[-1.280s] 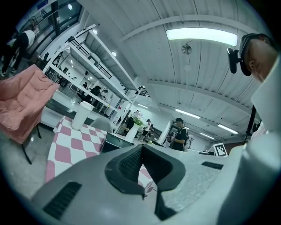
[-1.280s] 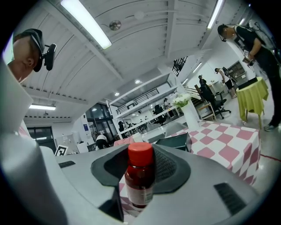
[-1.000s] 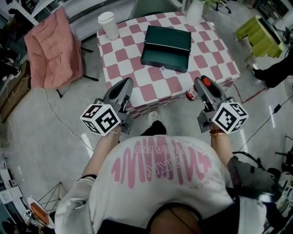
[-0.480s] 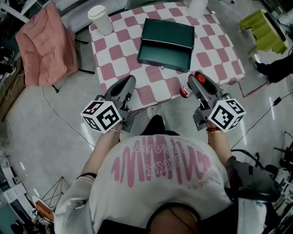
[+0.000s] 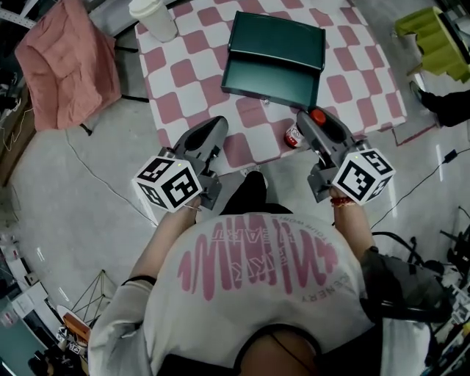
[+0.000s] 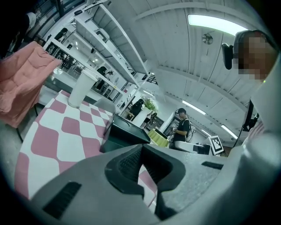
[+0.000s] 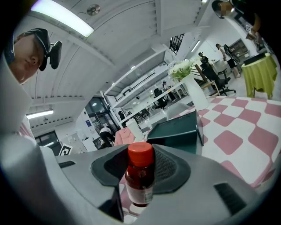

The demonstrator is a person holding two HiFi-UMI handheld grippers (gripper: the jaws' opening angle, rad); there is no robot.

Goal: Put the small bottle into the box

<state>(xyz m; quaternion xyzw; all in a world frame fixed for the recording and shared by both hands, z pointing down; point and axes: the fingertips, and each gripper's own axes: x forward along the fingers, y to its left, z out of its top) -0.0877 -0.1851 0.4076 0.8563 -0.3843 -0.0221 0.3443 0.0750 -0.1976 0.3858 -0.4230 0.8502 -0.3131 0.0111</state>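
Observation:
A small bottle (image 7: 140,178) of red liquid with a red cap stands between the pads of my right gripper (image 7: 140,163), which is shut on it. In the head view that right gripper (image 5: 307,126) hangs over the near edge of the checked table (image 5: 183,88), and the bottle (image 5: 294,136) sits just short of the box. The dark green box (image 5: 275,55) lies open mid-table, also seen as the box (image 7: 175,129) ahead of the bottle. My left gripper (image 5: 213,128) is shut and empty at the table's near edge, with the box (image 6: 123,132) ahead of it to the right.
A white lidded cup (image 5: 153,16) stands at the table's far left corner. A pink cloth (image 5: 62,62) hangs over a chair to the left. A yellow-green table (image 5: 440,44) and a person's leg are at the right. A vase of flowers (image 7: 189,83) stands behind the box.
Both grippers have come forward from in front of the table to over its near edge. The bottle has stayed in the right gripper's grip.

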